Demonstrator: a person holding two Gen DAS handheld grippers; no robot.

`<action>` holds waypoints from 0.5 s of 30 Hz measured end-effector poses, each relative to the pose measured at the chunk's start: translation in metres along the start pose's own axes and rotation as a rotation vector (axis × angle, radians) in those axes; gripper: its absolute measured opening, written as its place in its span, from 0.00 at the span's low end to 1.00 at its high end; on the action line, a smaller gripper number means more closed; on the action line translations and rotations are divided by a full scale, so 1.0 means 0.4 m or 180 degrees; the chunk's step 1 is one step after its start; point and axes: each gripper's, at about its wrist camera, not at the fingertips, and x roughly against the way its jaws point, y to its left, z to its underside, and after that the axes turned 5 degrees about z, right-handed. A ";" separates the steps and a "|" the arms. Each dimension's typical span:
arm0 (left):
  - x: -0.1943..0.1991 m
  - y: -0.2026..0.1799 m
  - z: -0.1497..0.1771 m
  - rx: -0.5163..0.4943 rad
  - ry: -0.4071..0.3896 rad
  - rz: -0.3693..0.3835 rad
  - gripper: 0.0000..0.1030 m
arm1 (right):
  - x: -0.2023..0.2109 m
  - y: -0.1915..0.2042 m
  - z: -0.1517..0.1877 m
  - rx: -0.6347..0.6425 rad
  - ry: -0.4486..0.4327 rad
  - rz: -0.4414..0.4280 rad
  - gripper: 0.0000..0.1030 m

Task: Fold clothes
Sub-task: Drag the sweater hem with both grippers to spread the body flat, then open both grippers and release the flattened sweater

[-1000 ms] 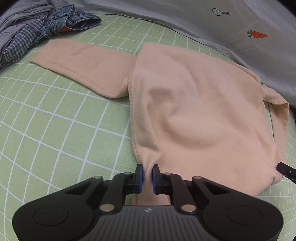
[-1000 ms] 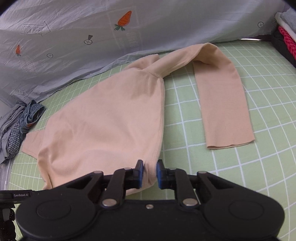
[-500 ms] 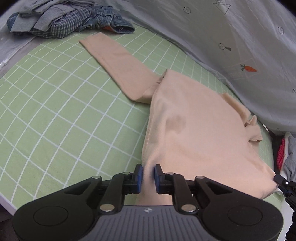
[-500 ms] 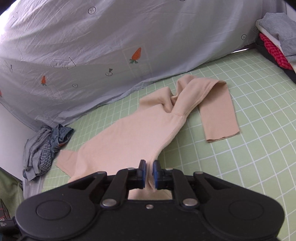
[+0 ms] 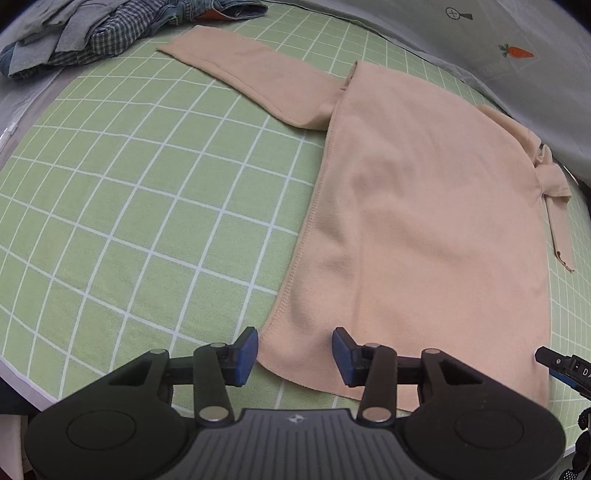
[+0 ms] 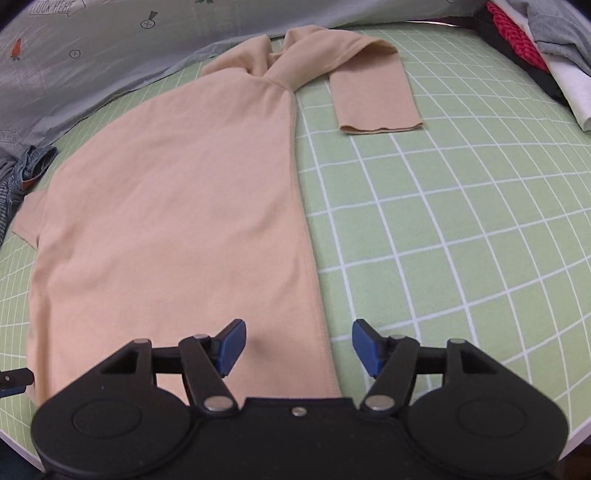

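Note:
A peach long-sleeved top [image 5: 424,206] lies flat on the green checked sheet, hem towards me; it also shows in the right wrist view [image 6: 177,206]. Its left sleeve [image 5: 251,74] stretches out to the far left. Its right sleeve [image 6: 373,92] is bent back beside the body. My left gripper [image 5: 294,350] is open over the hem's left corner, holding nothing. My right gripper [image 6: 298,345] is open over the hem's right corner, holding nothing.
A pile of checked and denim clothes [image 5: 92,33] lies at the far left. Folded red, white and grey clothes [image 6: 546,48] are stacked at the far right. A grey printed sheet [image 6: 92,48] rises behind the bed. The green sheet's [image 5: 122,229] front edge is close below both grippers.
Both grippers were shut on the hem's corners and holding it up; they have lowered it, opened and let go. The top now lies spread flat.

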 end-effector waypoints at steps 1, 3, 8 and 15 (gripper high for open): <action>-0.005 -0.004 -0.003 -0.0081 -0.0017 -0.0036 0.45 | -0.001 -0.001 0.009 -0.0007 -0.0009 0.0026 0.64; -0.011 -0.008 -0.004 -0.0196 -0.0015 -0.0028 0.41 | 0.003 0.002 0.019 0.0050 -0.0020 0.0098 0.59; -0.014 -0.013 0.001 -0.0408 -0.0022 0.0112 0.07 | 0.018 0.038 0.039 0.0463 -0.0096 0.0192 0.07; 0.004 0.014 0.046 -0.0395 0.0168 0.0222 0.05 | 0.047 0.036 0.075 0.0318 -0.0031 0.0420 0.04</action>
